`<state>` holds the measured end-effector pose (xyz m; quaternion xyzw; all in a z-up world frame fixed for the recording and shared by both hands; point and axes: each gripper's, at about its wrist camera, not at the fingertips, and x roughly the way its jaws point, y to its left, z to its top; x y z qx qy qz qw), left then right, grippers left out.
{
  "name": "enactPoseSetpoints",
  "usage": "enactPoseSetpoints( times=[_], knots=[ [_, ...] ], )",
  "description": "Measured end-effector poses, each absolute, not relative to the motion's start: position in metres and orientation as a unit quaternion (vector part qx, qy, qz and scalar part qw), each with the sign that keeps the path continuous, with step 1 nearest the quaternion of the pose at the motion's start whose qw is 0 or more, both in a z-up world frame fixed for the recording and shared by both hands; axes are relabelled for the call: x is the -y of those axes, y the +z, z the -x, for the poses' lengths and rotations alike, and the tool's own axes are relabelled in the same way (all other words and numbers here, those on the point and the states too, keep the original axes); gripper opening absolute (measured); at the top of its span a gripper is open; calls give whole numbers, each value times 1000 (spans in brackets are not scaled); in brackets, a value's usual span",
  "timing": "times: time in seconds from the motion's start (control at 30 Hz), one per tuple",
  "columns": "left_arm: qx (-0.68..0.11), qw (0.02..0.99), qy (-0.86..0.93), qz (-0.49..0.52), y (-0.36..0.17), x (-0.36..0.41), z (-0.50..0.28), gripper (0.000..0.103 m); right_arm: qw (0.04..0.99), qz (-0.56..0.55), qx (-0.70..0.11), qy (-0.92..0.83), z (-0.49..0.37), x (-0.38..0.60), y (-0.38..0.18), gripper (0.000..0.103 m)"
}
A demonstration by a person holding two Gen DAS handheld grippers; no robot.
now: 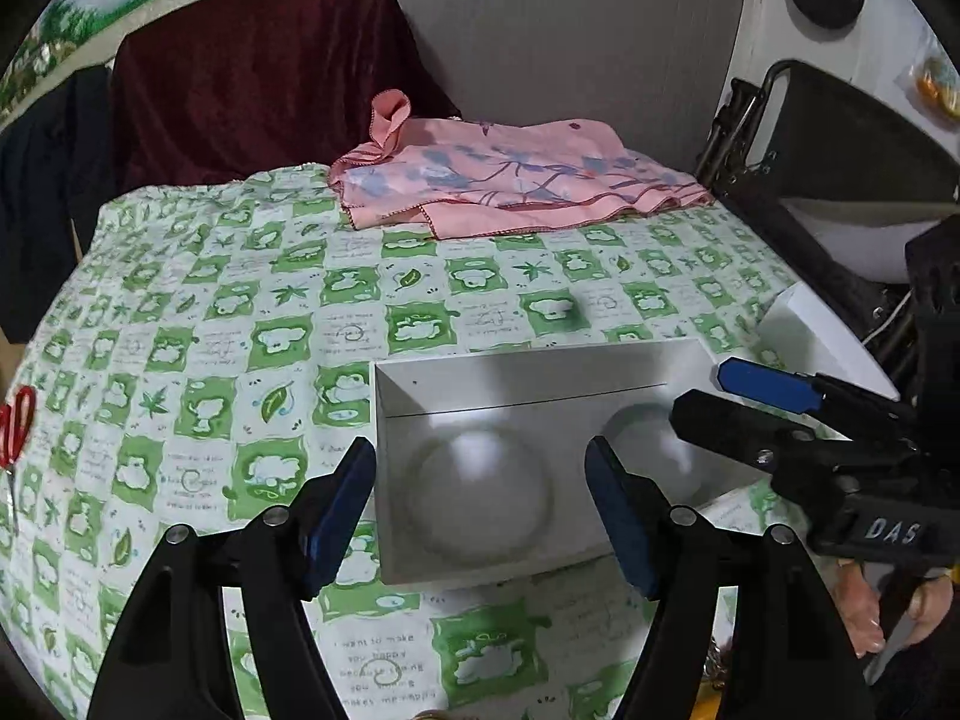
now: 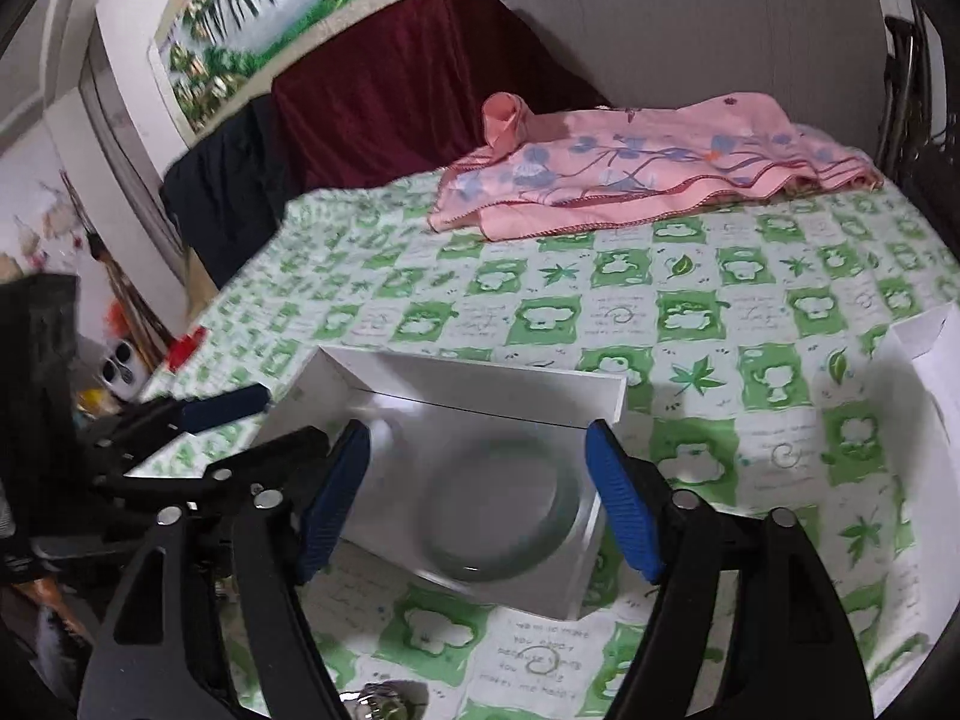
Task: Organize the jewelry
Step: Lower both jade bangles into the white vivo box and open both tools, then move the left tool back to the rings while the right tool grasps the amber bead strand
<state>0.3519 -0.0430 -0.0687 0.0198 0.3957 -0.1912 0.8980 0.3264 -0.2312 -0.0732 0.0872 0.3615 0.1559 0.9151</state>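
Left wrist view: the left gripper [image 1: 480, 510] stands with jaws spread and nothing between the pads; the open white box [image 1: 540, 384] lies directly ahead at lower centre, a pale bangle [image 1: 480, 495] flat on its floor, blurred. The right gripper [image 1: 714, 396] enters from the right edge, also spread, its tips over the box's right end. Right wrist view: the right gripper [image 2: 477, 498] frames the bangle [image 2: 510, 510], seen clearly as a greenish ring with no long axis; the box wall [image 2: 480, 384] lies beyond. Both grippers appear about equally near. A white lid [image 2: 924, 354] shows at right.
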Motion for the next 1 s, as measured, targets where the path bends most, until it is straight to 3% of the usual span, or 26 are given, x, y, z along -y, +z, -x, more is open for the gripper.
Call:
enactPoseSetpoints(
  times=[0.63, 1.0],
  knots=[
    [-412, 889, -199, 7, -85, 22, -343, 72, 889, -162, -390, 177, -313, 254, -86, 73],
    [-410, 885, -221, 2, -86, 31, -333, 76, 889, -161, -388, 185, -315, 247, -88, 81]
  ],
)
